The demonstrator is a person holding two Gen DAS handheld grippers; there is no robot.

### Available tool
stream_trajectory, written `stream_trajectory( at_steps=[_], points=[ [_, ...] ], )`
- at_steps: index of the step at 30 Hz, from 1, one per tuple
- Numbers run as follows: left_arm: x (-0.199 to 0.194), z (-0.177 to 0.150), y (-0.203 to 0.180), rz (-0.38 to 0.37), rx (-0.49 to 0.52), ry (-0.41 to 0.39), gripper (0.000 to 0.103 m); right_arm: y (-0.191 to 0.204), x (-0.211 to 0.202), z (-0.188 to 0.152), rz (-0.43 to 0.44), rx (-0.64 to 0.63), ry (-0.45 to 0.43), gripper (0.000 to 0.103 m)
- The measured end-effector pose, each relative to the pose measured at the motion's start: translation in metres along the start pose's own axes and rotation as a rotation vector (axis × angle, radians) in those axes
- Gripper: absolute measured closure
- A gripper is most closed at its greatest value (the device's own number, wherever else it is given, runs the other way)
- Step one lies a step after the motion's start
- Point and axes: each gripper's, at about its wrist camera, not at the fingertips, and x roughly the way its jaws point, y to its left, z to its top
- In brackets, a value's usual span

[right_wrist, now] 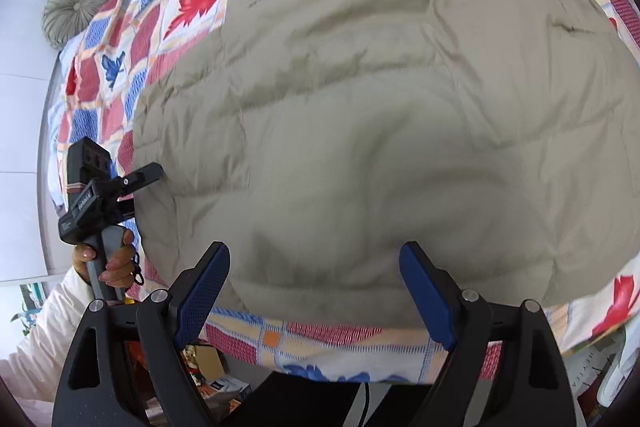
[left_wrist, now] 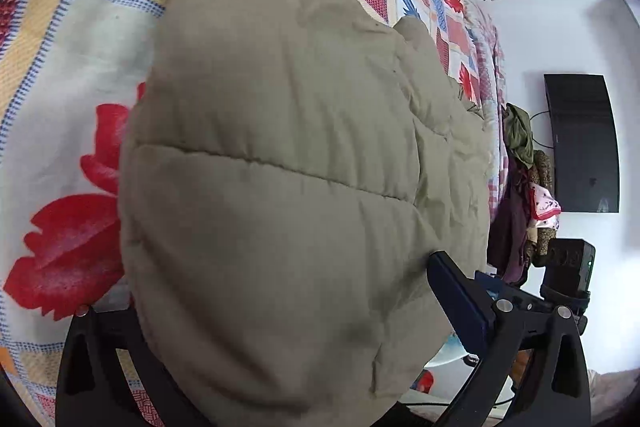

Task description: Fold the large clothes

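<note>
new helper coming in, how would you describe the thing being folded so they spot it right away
Look at the bed, covered by a patchwork blanket of red and blue leaves. Spread across its middle lies the puffy quilted jacket. It is plain khaki-beige with stitched padded bands, the only unpatterned thing on the bed.

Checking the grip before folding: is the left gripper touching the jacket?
Touching. The right wrist view shows the left gripper with its fingertip pressed into the jacket edge.

left tool (right_wrist: 150, 173): state unclear | right tool (right_wrist: 314, 291): jaws wide
</note>
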Motion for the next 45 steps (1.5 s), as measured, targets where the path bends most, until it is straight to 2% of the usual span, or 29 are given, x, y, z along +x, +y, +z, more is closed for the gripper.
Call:
stream_trajectory(
  at_steps=[2, 4, 6, 7, 8, 9, 10, 12, 15, 21, 25, 29, 35, 38, 41, 42, 45],
  points=[
    [0.011, 0.003, -0.006, 0.055, 0.019, 0.021, 0.006, -0.002, -0.004, 0.011, -0.001, -0.006, -0.029, 0.014],
    [0.016, 0.003, -0.010, 0.093, 0.029, 0.032, 0.037, -0.006, -0.011, 0.021, -0.006, -0.013, -0.077, 0.014],
    [0.016, 0.003, -0.013, 0.035, 0.011, 0.045, 0.064, -0.009, -0.017, 0.029, -0.014, -0.015, -0.126, 0.015],
    [0.016, 0.003, -0.016, 0.033, 0.010, 0.042, 0.069, -0.010, -0.020, 0.033, -0.008, -0.020, -0.155, 0.019],
    [0.015, 0.002, -0.021, 0.033, 0.018, 0.038, 0.072, -0.011, -0.021, 0.036, -0.006, -0.029, -0.177, 0.044],
    [0.013, 0.002, -0.028, 0.040, 0.025, 0.034, 0.075, -0.011, -0.020, 0.039, -0.027, -0.043, -0.185, 0.078],
    [0.010, 0.001, -0.033, 0.042, 0.022, 0.030, 0.078, -0.011, -0.017, 0.042, -0.057, -0.061, -0.197, 0.086],
    [0.001, -0.003, -0.046, 0.034, 0.018, 0.016, 0.079, -0.012, -0.011, 0.048, -0.077, -0.093, -0.229, 0.090],
    [-0.014, -0.013, -0.076, 0.036, 0.046, -0.003, 0.079, -0.019, 0.002, 0.058, -0.073, -0.101, -0.249, 0.091],
    [-0.019, -0.021, -0.162, 0.051, 0.097, -0.022, 0.079, -0.036, 0.036, 0.083, -0.040, -0.080, -0.276, 0.091],
    [-0.005, -0.026, -0.226, 0.049, 0.150, -0.012, 0.079, -0.049, 0.056, 0.095, 0.010, -0.051, -0.243, 0.094],
    [0.034, -0.027, -0.283, 0.108, 0.209, 0.024, 0.079, -0.064, 0.066, 0.101, 0.082, 0.004, -0.217, 0.096],
    [0.071, -0.023, -0.326, 0.188, 0.239, 0.039, 0.078, -0.090, 0.075, 0.109, 0.244, 0.125, -0.147, 0.098],
    [0.085, -0.022, -0.343, 0.220, 0.250, 0.060, 0.075, -0.097, 0.063, 0.111, 0.283, 0.140, -0.105, 0.098],
    [0.107, -0.018, -0.358, 0.222, 0.256, 0.097, 0.057, -0.112, 0.031, 0.101, 0.276, 0.134, -0.142, 0.098],
    [0.116, -0.015, -0.363, 0.205, 0.250, 0.110, 0.050, -0.120, 0.018, 0.095, 0.273, 0.140, -0.161, 0.092],
    [0.130, -0.007, -0.364, 0.169, 0.256, 0.152, 0.048, -0.151, -0.015, 0.068, 0.240, 0.175, -0.215, 0.092]
  ],
)
